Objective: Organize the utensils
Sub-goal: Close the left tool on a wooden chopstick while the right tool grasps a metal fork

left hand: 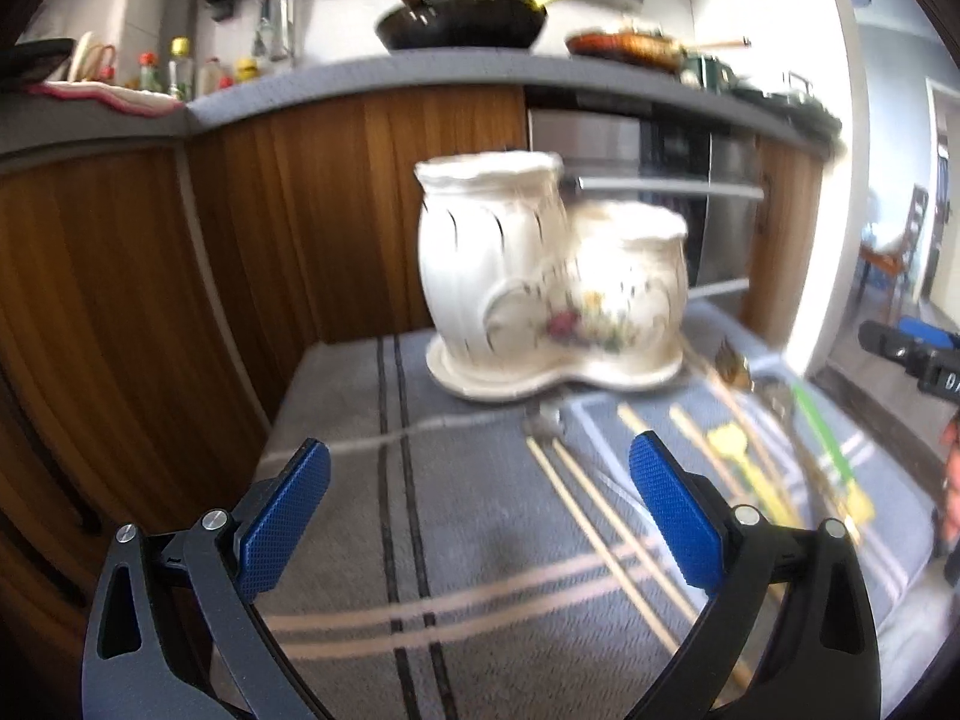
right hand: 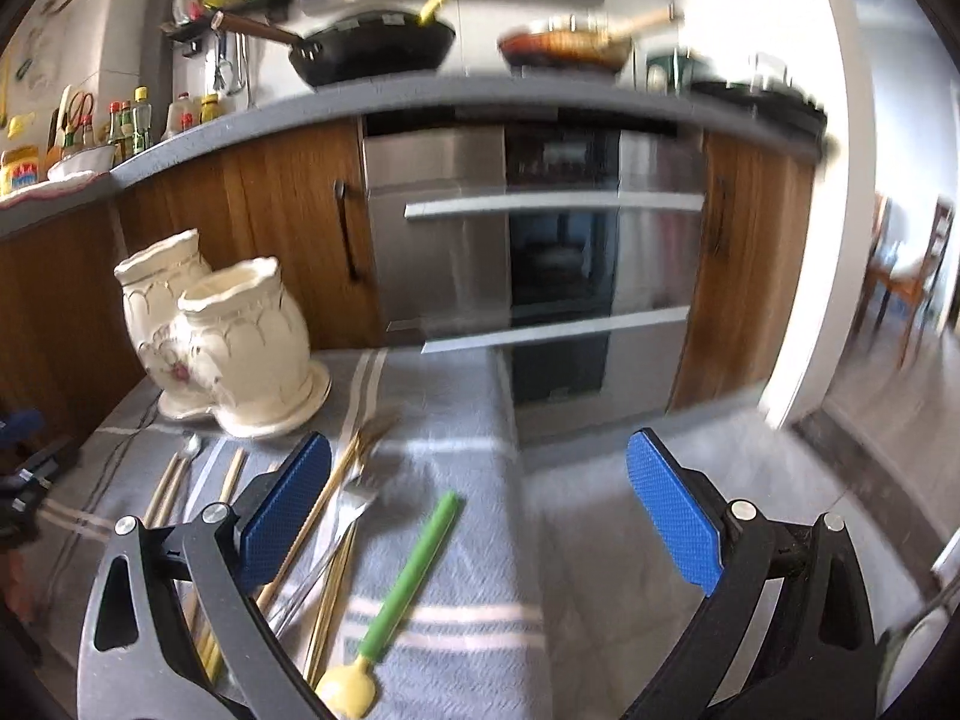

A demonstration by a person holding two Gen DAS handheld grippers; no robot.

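A cream ceramic double-jar utensil holder point(left hand: 552, 282) with a flower print stands on a grey striped cloth point(left hand: 456, 516); it also shows at the left of the right wrist view point(right hand: 234, 342). Loose utensils lie on the cloth: wooden chopsticks point(left hand: 606, 534), a green-handled yellow spatula point(right hand: 414, 576), gold-coloured cutlery point(right hand: 336, 498), a fork point(right hand: 354, 504) and a spoon point(right hand: 189, 450). My left gripper point(left hand: 480, 510) is open and empty above the cloth, short of the holder. My right gripper point(right hand: 480, 510) is open and empty, above the green-handled spatula.
Behind the cloth are wooden cabinet doors point(left hand: 150, 276) and a steel oven point(right hand: 540, 264). A grey counter point(left hand: 420, 78) carries a black wok point(left hand: 462, 24), a pan and bottles. The cloth's right edge point(right hand: 516, 480) drops to the floor. The right gripper shows at the far right point(left hand: 906, 354).
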